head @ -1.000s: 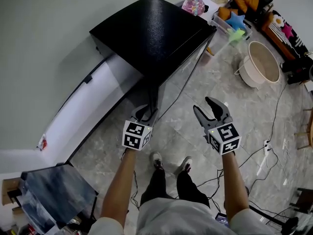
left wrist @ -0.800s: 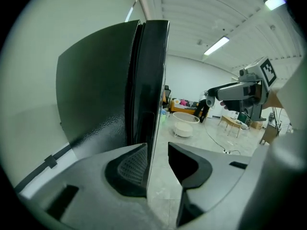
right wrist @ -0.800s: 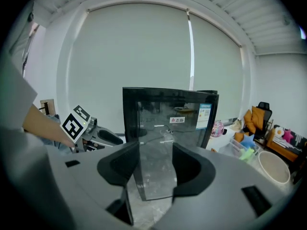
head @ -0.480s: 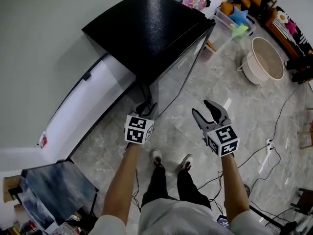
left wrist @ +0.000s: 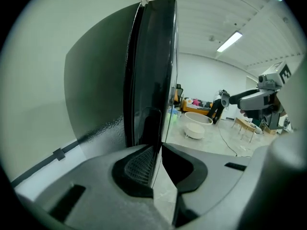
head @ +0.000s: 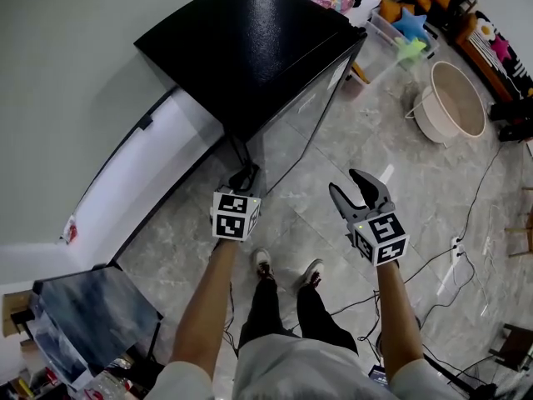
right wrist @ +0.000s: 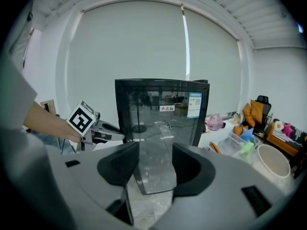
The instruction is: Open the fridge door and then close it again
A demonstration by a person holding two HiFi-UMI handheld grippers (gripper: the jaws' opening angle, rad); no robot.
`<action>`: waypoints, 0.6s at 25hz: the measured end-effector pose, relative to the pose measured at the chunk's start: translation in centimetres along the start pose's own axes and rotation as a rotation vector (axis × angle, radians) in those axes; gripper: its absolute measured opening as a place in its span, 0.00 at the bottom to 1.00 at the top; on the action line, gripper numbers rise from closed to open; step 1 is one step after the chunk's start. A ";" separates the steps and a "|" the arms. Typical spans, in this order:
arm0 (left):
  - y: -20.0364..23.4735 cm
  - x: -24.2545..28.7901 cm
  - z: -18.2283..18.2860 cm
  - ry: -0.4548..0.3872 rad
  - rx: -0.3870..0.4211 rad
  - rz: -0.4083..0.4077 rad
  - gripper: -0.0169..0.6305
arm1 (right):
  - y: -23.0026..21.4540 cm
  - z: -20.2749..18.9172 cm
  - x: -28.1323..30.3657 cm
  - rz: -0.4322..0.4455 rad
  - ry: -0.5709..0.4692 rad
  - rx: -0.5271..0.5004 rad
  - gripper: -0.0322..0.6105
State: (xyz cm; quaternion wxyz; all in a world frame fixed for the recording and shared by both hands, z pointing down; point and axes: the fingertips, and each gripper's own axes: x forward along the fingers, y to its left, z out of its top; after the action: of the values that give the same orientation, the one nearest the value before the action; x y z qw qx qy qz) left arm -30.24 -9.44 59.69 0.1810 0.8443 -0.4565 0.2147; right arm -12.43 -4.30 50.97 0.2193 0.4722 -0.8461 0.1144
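Observation:
A black fridge (head: 250, 48) stands against the wall, its glossy glass door (head: 304, 115) shut and facing right in the head view. My left gripper (head: 247, 175) is at the door's near lower corner. In the left gripper view the door's edge (left wrist: 156, 80) runs straight between the jaws, which are closing on it (left wrist: 160, 166), and the pads look to be touching it. My right gripper (head: 348, 183) hangs open over the floor in front of the door, with nothing between its fingers (right wrist: 156, 164). The right gripper view faces the fridge door (right wrist: 160, 109).
A beige tub (head: 450, 102) sits on the marble floor to the right, with a bin of toys (head: 400, 32) behind it. Cables (head: 466, 215) trail across the floor at right. A dark cabinet (head: 96, 319) stands at lower left. The person's feet are below the grippers.
My left gripper has moved in to the fridge door's corner and its jaws have narrowed around the door's edge. The right gripper has sunk a little and stays open.

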 end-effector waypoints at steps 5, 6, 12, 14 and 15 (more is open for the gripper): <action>-0.1 -0.1 0.0 0.002 -0.024 0.026 0.09 | -0.2 -0.5 -0.2 0.020 0.011 -0.003 0.38; -0.1 -0.1 0.0 0.001 -0.024 0.029 0.09 | -0.4 -0.6 -0.3 0.021 0.011 -0.004 0.38; -0.1 -0.1 0.0 -0.002 -0.025 0.073 0.09 | -1.2 -0.8 -0.5 0.026 0.012 -0.001 0.38; -0.1 0.0 0.0 0.000 -0.033 0.081 0.09 | -1.3 -1.0 -0.5 0.029 0.013 0.001 0.38; -0.1 0.0 0.0 0.002 -0.036 0.083 0.09 | -1.4 -1.1 -0.5 0.030 0.014 0.003 0.38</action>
State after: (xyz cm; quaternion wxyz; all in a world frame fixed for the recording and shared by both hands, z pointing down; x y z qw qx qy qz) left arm -30.15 -9.40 59.66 0.1875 0.8210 -0.4946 0.2148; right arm -10.77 -4.24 51.65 0.2230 0.4589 -0.8514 0.1221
